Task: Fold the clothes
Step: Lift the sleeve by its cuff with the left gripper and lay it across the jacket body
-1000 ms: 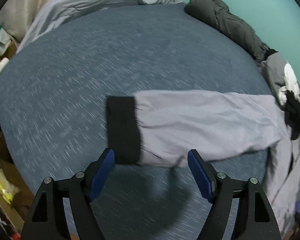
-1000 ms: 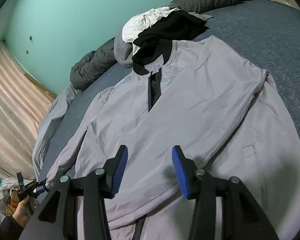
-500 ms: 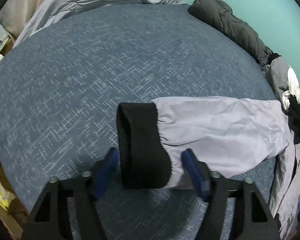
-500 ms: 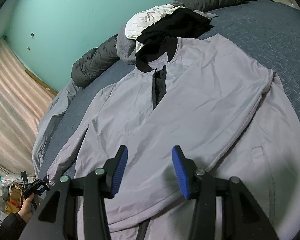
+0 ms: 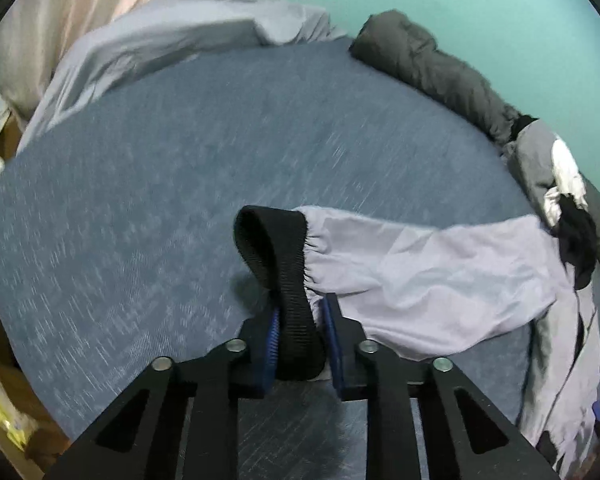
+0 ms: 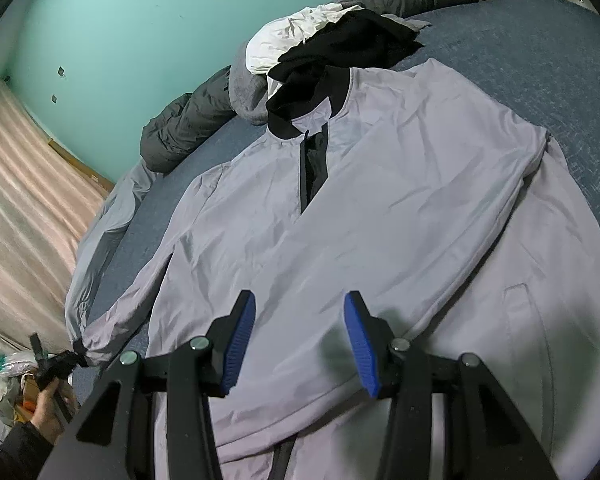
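A pale lilac jacket (image 6: 380, 216) with a black collar and zip placket lies front-up on the blue bed (image 6: 540, 40). Its long sleeve (image 5: 428, 276) stretches across the bed in the left wrist view and ends in a black ribbed cuff (image 5: 284, 264). My left gripper (image 5: 300, 340) is shut on that cuff, which stands lifted off the bed. In the right wrist view that same left gripper (image 6: 56, 362) is small at the far left, held by a hand. My right gripper (image 6: 296, 340) hangs open over the jacket's lower front, with nothing between its fingers.
A heap of white, black and grey clothes (image 6: 320, 44) lies just beyond the collar. A dark grey quilt (image 5: 440, 76) runs along the teal wall. A light grey blanket (image 5: 172, 40) and pink curtain (image 6: 24, 216) are on the left. Clutter (image 5: 4, 408) sits beside the bed.
My left gripper moved forward around the black cuff, closed on it and raised it off the bed. The right gripper stayed open, shifting only slightly over the jacket.
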### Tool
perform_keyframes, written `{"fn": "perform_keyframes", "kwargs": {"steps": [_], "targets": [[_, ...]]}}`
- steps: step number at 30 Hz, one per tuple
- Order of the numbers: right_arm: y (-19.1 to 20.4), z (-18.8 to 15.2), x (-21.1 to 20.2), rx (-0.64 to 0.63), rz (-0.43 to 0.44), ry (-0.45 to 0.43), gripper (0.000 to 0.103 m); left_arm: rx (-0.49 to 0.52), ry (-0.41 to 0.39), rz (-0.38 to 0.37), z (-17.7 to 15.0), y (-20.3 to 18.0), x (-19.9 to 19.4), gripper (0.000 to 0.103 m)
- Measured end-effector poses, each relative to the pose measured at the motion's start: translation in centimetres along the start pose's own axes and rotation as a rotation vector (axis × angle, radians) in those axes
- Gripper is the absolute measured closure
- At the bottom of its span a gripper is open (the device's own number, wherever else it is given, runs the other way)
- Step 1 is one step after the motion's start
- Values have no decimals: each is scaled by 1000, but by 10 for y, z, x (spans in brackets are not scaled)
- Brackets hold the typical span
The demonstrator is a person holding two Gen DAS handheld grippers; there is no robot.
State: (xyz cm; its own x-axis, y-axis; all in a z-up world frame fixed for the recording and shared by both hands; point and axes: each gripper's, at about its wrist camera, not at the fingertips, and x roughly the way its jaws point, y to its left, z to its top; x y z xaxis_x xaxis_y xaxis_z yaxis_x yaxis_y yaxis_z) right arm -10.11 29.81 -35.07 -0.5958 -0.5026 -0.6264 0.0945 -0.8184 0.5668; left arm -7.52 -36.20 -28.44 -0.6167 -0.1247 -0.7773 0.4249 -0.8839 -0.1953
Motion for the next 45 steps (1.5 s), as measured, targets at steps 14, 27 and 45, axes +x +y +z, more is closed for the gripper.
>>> {"fn": "perform_keyframes", "kwargs": {"steps": [14,27,45], "targets": [[-12,1,-14,24,-11,-21,56,177,-174,-187,90,-117,-103,90],[-33,-9,-53,73,-22,-46,56,474,-205,-473,88,-368,-167,91],[-84,-8,-88,172,-58,-106,56,829,189,-747,-161,-602,-88,87]]}}
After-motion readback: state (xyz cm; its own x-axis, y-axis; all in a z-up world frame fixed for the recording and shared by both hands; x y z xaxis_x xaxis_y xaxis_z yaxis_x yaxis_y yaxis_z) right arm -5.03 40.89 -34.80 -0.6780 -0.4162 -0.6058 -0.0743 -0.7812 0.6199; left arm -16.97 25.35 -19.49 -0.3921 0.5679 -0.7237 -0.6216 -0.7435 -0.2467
